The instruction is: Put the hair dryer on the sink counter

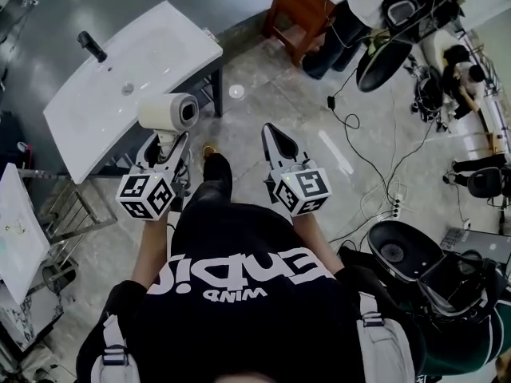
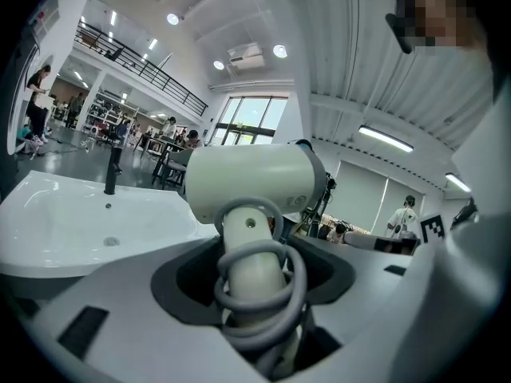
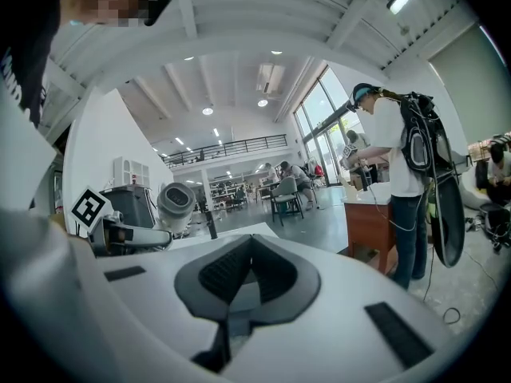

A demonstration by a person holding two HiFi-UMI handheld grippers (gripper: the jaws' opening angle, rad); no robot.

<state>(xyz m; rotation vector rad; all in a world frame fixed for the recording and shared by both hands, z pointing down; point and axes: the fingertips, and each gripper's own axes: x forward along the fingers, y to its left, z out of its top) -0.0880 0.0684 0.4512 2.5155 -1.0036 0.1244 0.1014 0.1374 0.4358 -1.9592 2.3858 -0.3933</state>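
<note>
You are standing in a big open hall with a grey floor (image 1: 263, 94). In the head view cables and chairs are lying at two to four o'clock and a brown cabinet (image 1: 297, 6) is at one o'clock. The counter (image 1: 188, 46), a white slab with a basin and a black tap (image 1: 91, 45) at its far side, is filling the ten and eleven o'clock part of that view. Its long axis is running from seven to one o'clock, and its top is looking bare and flat apart from the basin dip. The dryer (image 1: 169, 111) is not resting on it yet: it is riding in the air, showing right at the slab's near edge. Its barrel is lying across from nine to three o'clock, open end toward three, and its handle is pointing toward six into your left gripper (image 1: 168, 144). That gripper is pinching the handle, with the grey cord (image 2: 259, 294) looped round the handle between the jaws. From the dryer the bare counter is lying at ten o'clock. So I judge the coming move to be a carry forward and leftward by the left hand, the nearer one, then a lowering onto the flat strip beside the basin. Your right gripper (image 1: 274, 132) is hovering at three o'clock of the left, well apart from the dryer, jaws pressed together on nothing.
</note>
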